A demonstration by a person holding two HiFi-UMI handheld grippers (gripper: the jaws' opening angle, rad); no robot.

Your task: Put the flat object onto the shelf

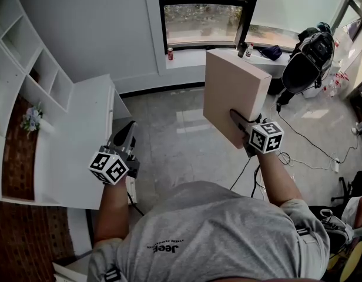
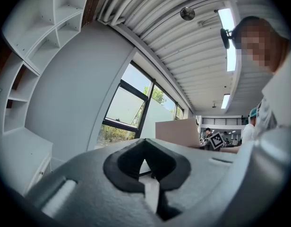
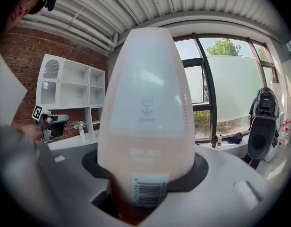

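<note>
gripping the flat box (image 1: 233, 82) by its edge, the right tongs (image 1: 240, 121) hold it aloft; the left tongs (image 1: 127, 134) hang clenched and empty.

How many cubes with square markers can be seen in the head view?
2. One marker cube is on the left gripper, near the shelf unit; the other is on the right gripper, which holds the flat box. None seems hidden.

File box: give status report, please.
Right gripper shut on file box, held upright. Left gripper shut, empty. Nothing seen between it and shelf.
</note>
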